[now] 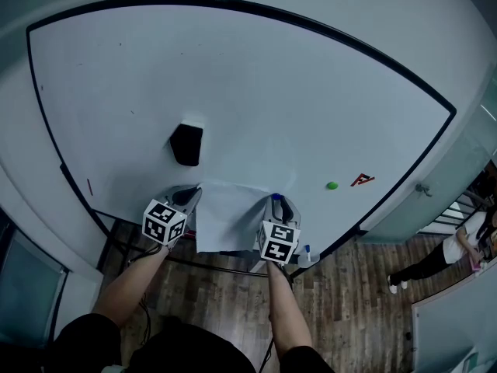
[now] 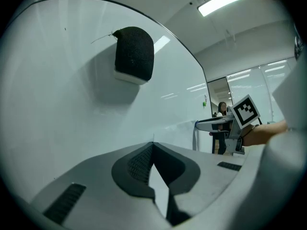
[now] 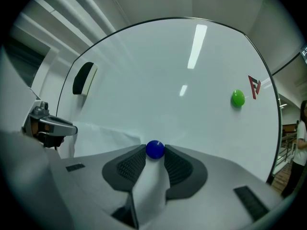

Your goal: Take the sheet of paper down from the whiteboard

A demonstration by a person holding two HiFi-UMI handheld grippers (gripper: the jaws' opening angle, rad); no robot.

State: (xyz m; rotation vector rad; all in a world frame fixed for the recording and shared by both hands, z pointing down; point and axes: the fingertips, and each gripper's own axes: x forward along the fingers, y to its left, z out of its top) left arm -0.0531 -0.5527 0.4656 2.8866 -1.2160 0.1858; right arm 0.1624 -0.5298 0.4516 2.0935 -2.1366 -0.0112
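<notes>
Sheet of paper (image 1: pixel 229 216) hangs low on the whiteboard (image 1: pixel 233 84), by its bottom rim, between my two grippers. I count one black eraser (image 1: pixel 186 144) above, one green magnet (image 1: pixel 332 185) and one red A-like mark (image 1: pixel 362 180) to the right, with bare board elsewhere. In the left gripper view, my left gripper (image 2: pixel 153 145) is pressed together on the sheet's edge. In the right gripper view, my right gripper (image 3: pixel 155 152) pinches one blue magnet (image 3: pixel 155 149) against the sheet.

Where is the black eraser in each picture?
Head view: the eraser sits left of the middle, low on the board.
Left gripper view: the eraser looks big, near the top, above the jaws.
Right gripper view: the eraser looks small, far to the left.
Shared landmark: the whiteboard it sticks to, seen in all three views.
</notes>
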